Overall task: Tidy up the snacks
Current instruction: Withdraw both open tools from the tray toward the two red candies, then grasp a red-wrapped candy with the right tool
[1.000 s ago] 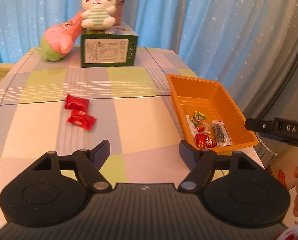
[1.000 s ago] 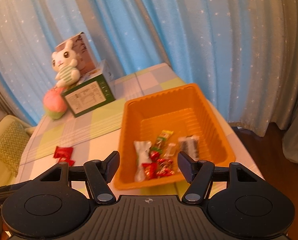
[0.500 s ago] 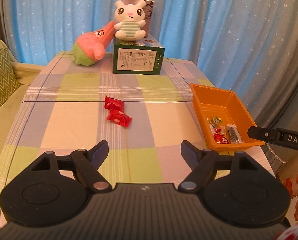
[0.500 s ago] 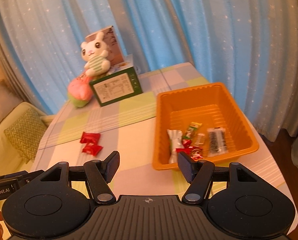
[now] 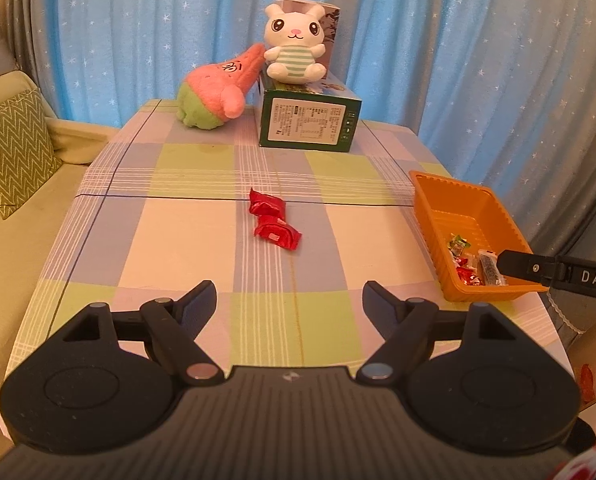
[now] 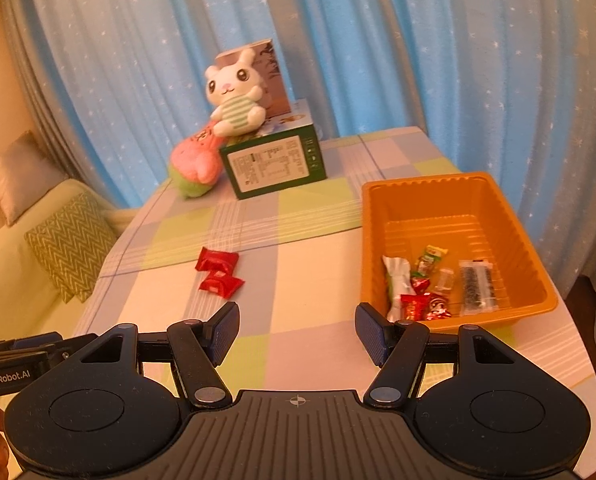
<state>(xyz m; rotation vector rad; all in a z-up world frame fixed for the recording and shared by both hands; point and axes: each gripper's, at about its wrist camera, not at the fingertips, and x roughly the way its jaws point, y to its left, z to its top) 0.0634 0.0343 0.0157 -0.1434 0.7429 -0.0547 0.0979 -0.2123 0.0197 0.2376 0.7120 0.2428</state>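
Note:
Two red snack packets (image 5: pixel 273 220) lie together at the middle of the checked tablecloth; they also show in the right wrist view (image 6: pixel 218 274). An orange tray (image 5: pixel 450 196) at the table's right edge holds several wrapped snacks (image 5: pixel 474 266); in the right wrist view the tray (image 6: pixel 510 220) and its snacks (image 6: pixel 430 284) are clearer. My left gripper (image 5: pixel 290 300) is open and empty, above the table's near edge, short of the red packets. My right gripper (image 6: pixel 296 330) is open and empty, near the tray's front left corner.
A green box (image 5: pixel 308 122) stands at the back of the table with a white bunny plush (image 5: pixel 294 50) on it and a pink plush (image 5: pixel 218 88) beside it. A sofa with a zigzag cushion (image 5: pixel 14 152) lies to the left. Blue curtains hang behind.
Both grippers have pulled back and away from the table, so more of it shows. The left view has swung left, bringing the red packets to the centre. Both stay open.

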